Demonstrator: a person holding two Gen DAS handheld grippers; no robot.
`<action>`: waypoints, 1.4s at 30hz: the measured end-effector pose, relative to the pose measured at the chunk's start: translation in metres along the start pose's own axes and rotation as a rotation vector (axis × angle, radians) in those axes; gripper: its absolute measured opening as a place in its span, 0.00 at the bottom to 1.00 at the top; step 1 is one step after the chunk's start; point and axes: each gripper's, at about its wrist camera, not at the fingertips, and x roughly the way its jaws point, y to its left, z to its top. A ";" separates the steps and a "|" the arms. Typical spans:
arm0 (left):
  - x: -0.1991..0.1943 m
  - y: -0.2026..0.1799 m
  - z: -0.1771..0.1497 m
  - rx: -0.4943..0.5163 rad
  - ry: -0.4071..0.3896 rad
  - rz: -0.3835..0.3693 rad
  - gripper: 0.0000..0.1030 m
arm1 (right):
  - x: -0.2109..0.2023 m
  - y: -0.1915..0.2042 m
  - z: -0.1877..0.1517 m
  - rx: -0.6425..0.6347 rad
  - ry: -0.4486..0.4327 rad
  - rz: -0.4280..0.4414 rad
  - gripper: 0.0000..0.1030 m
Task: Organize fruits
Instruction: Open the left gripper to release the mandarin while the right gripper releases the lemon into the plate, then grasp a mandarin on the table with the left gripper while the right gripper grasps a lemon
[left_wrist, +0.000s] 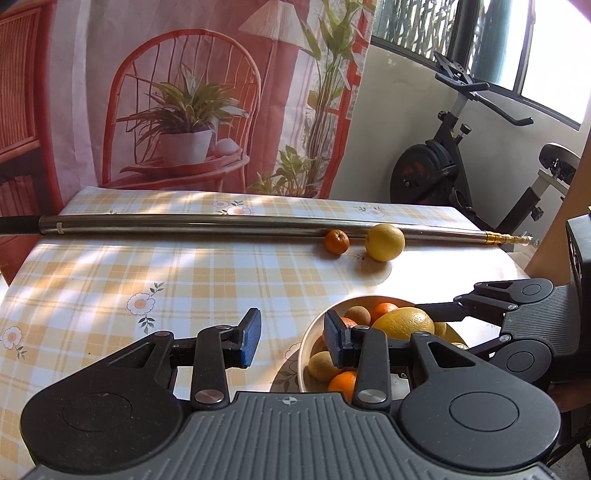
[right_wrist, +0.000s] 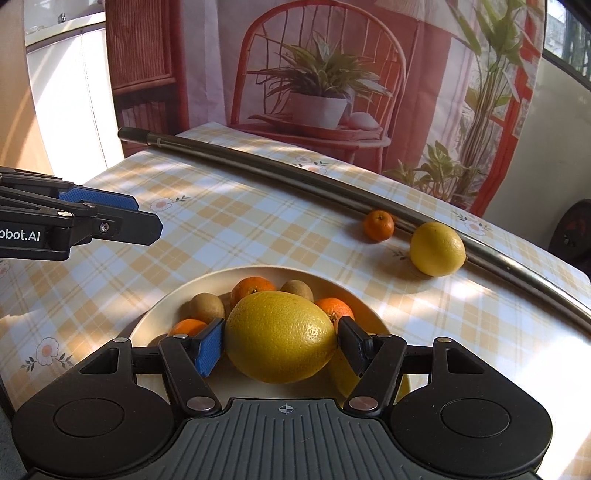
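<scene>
**Q:** What are your hands doing?

**A:** My right hand-held gripper (right_wrist: 280, 347) is clamped on a large yellow citrus fruit (right_wrist: 280, 338), one blue pad (right_wrist: 209, 347) on each side of it. It holds the fruit over a cream bowl (right_wrist: 155, 317). My left hand-held gripper (left_wrist: 291, 341) has nothing between its pads; its jaws stand partly apart, above the checked tabletop (left_wrist: 147, 266) just left of the bowl.

**Q:** What's in the bowl?

**A:** Small oranges (right_wrist: 253, 288) and brown kiwi-like fruits (right_wrist: 207, 306), lying round and behind the big fruit. I cannot tell whether the big fruit touches them.

**Q:** And beyond the bowl?

**A:** Two fruits remain on the tabletop: a small mandarin (right_wrist: 378, 225) and, near it on the right, a yellow lemon-coloured fruit (right_wrist: 437, 249). Both lie against a long metal pole (right_wrist: 280, 173) that runs across the tabletop. Behind hangs a printed curtain (right_wrist: 332, 74) showing a red chair and a potted plant. From the left camera an exercise bike (left_wrist: 461, 155) stands by the window at the right.
</scene>
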 end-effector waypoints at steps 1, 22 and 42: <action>0.000 0.000 0.000 -0.001 0.000 -0.001 0.39 | 0.001 0.001 0.000 0.002 0.000 -0.003 0.60; -0.006 0.001 0.018 0.004 -0.032 -0.007 0.39 | -0.044 -0.054 0.011 0.152 -0.117 -0.033 0.57; 0.063 -0.029 0.073 0.108 -0.003 -0.084 0.39 | -0.046 -0.141 -0.003 0.328 -0.170 -0.125 0.57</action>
